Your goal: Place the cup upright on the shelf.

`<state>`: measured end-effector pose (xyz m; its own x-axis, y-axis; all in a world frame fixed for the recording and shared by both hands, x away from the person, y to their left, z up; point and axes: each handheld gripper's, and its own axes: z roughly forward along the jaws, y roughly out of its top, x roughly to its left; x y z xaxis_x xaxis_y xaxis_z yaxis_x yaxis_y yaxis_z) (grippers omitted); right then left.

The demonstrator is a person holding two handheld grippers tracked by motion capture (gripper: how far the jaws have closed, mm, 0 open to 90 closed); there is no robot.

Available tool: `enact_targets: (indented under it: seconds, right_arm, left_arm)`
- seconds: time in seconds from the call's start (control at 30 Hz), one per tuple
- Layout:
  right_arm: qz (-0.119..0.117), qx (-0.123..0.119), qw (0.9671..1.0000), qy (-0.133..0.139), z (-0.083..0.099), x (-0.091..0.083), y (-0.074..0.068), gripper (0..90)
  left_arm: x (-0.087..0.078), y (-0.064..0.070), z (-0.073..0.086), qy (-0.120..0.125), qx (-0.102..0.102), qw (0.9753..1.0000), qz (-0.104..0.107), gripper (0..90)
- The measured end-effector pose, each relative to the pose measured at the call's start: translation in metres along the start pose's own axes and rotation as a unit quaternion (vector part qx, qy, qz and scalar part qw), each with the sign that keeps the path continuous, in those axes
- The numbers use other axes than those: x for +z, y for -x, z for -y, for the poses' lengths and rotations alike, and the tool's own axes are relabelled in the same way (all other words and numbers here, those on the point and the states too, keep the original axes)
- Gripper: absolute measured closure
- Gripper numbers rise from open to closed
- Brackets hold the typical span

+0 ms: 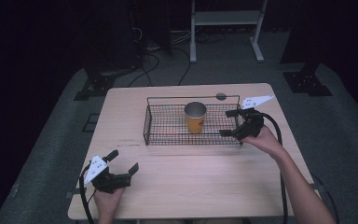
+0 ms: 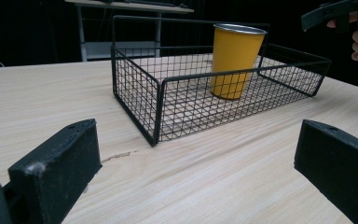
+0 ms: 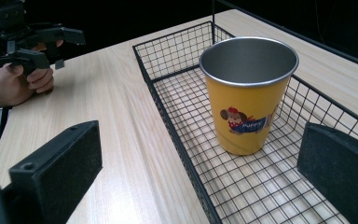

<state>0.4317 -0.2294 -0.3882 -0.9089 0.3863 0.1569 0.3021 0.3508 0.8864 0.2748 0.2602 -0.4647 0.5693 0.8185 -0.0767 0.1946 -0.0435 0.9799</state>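
Observation:
A yellow cup [image 1: 195, 117] with a metal inside and a cartoon print stands upright in a black wire basket [image 1: 168, 135] at the middle of the wooden table [image 1: 191, 177]. My right gripper [image 1: 224, 122] hovers open at the basket's right end, jaws pointing toward the cup. In the right gripper view the cup [image 3: 247, 107] stands a little ahead of the wide-apart jaws, inside the basket [image 3: 168, 116]. My left gripper [image 1: 126, 159] rests open near the table's front left, away from the basket. The left gripper view shows the basket [image 2: 158, 93] and the cup [image 2: 235, 60] farther off.
A small grey disc [image 1: 221, 96] is set in the table behind the basket. Beyond the table, on the floor, stand a white frame [image 1: 226, 28], black stands [image 1: 95, 84] and loose cables [image 1: 154, 60]. The other hand's gripper [image 3: 58, 46] appears far off in the right gripper view.

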Motion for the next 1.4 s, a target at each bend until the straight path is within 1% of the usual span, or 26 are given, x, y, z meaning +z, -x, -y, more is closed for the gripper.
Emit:
enact_targets:
  seconds: [0.13,0.17,0.2,0.37,0.5,0.57,0.8,0.87,1.1,1.2,1.4]
  right_arm:
    - [-0.005,0.003,1.0000,-0.003,0.003,-0.002,-0.001,0.0]
    - [-0.005,0.003,1.0000,-0.003,0.003,-0.002,-0.001,0.0]
    - [-0.001,0.000,1.0000,0.003,0.005,-0.004,-0.003,0.0]
    - [-0.002,0.002,1.0000,0.003,0.009,-0.005,-0.004,0.0]
    - [-0.007,0.010,0.9999,-0.005,0.015,-0.006,-0.005,0.0]
    - [-0.002,0.007,1.0000,0.002,0.018,-0.007,-0.006,0.0]
    - [-0.006,0.013,0.9999,-0.001,0.027,-0.010,-0.008,0.0]
    - [-0.001,0.011,0.9999,0.005,0.029,-0.013,-0.010,0.0]
    - [0.001,0.013,0.9999,0.008,0.035,-0.017,-0.012,0.0]
    - [-0.002,0.016,0.9999,0.005,0.037,-0.018,-0.013,0.0]
    - [0.001,0.016,0.9999,0.005,0.044,-0.020,-0.016,0.0]
  left_arm:
    - [0.000,0.000,0.000,-0.001,0.001,1.0000,0.000,0.0]
    - [0.000,0.000,0.000,-0.001,0.001,1.0000,0.000,0.0]
    - [0.000,0.000,0.000,0.000,0.001,1.0000,0.000,0.0]
    - [0.000,0.000,0.000,0.000,0.001,1.0000,0.000,0.0]
    - [0.000,0.000,0.000,0.000,0.001,1.0000,-0.001,0.0]
    - [0.000,0.000,0.000,0.000,0.001,1.0000,-0.001,0.0]
    - [0.000,0.000,0.000,0.000,0.001,1.0000,-0.001,0.0]
    - [0.000,0.001,0.000,-0.001,0.002,1.0000,-0.001,0.0]
    - [0.000,0.001,0.000,0.000,0.001,1.0000,-0.001,0.0]
    - [0.000,0.001,0.000,-0.001,0.002,1.0000,-0.002,0.0]
    - [0.000,0.001,0.000,-0.002,0.003,1.0000,-0.002,0.0]
